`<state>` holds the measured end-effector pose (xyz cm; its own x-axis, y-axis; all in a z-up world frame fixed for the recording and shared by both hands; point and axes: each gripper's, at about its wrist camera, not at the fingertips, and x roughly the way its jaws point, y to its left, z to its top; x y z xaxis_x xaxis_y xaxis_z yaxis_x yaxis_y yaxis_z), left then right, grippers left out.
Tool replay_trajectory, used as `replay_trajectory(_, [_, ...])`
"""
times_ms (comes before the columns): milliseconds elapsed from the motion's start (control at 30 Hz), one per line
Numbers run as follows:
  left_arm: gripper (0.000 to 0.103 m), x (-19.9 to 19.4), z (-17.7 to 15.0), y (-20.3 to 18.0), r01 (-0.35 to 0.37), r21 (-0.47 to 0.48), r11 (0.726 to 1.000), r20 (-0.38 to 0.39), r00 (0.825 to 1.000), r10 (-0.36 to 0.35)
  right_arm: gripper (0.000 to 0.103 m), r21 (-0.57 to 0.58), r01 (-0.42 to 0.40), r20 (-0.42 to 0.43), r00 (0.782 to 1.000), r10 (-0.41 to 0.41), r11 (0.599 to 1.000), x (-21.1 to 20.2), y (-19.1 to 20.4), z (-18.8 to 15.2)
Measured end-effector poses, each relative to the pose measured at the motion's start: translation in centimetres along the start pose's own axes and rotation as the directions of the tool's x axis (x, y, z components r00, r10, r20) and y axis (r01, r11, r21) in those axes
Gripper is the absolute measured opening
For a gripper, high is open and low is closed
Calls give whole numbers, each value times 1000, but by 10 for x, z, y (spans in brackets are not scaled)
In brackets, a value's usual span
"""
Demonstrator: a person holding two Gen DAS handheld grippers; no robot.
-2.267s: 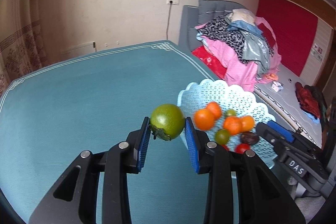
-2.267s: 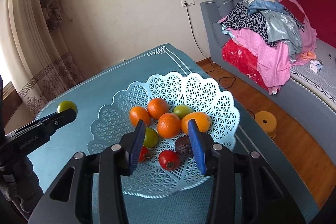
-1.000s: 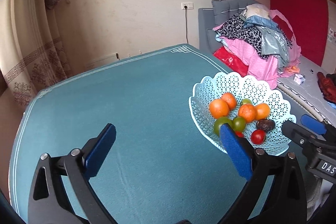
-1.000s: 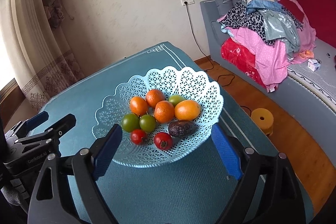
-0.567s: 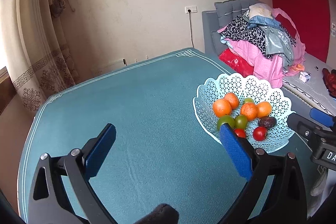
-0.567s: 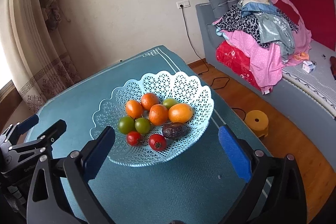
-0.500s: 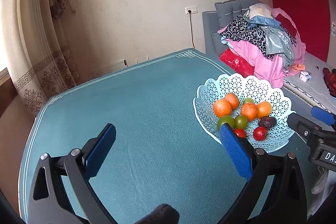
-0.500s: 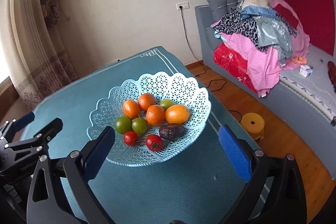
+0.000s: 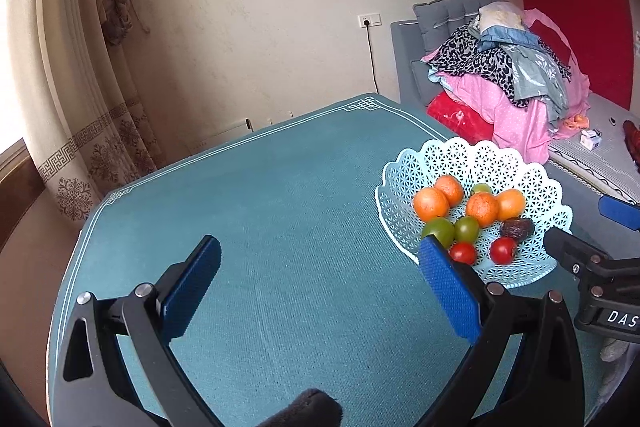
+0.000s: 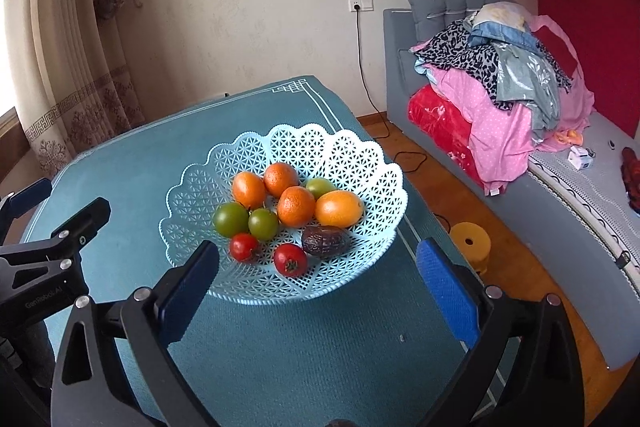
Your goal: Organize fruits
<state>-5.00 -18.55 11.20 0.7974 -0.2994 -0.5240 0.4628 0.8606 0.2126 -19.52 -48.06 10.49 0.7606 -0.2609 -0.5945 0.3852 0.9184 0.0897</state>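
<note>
From the left wrist view, our left gripper (image 9: 316, 283) stands spread wide with nothing between its blue pads, held over the bare teal tablecloth (image 9: 280, 195). The pale blue lattice basket (image 9: 400, 211) sits to the right of it, near the table's right edge, and every fruit we can see lies inside: oranges (image 9: 430, 203), green fruits (image 9: 439, 231), two small red tomatoes (image 9: 503, 250) and a dark wrinkled fruit (image 9: 518, 227). No loose fruit shows on the cloth left of the basket. The right gripper's black fingers (image 9: 580, 259) reach in just right of the basket.

From the right wrist view, our right gripper (image 10: 316, 283) is likewise spread to its widest and empty, hovering just in front of the basket (image 10: 360, 155), with the near rim showing between its pads. The fruit sits clustered in the basket's middle; the left gripper's fingers (image 10: 80, 219) show to the basket's left.

We judge the gathering step finished, with the task at or near its end. The next move calls only for checking the table beyond the basket for stray fruit, then drawing both tools clear without knocking the rim.
</note>
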Motion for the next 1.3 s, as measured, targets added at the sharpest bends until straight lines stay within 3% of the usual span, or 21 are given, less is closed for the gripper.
replay_trajectory(400, [100, 1, 1, -3, -4, 14, 1000, -5, 1000, 4, 98, -15, 39, 13, 999, -39, 999, 0, 0, 1])
replay_trajectory(1300, [100, -2, 5, -8, 2, 26, 1000, 1, 1000, -2, 98, -3, 48, 22, 999, -48, 999, -2, -2, 2])
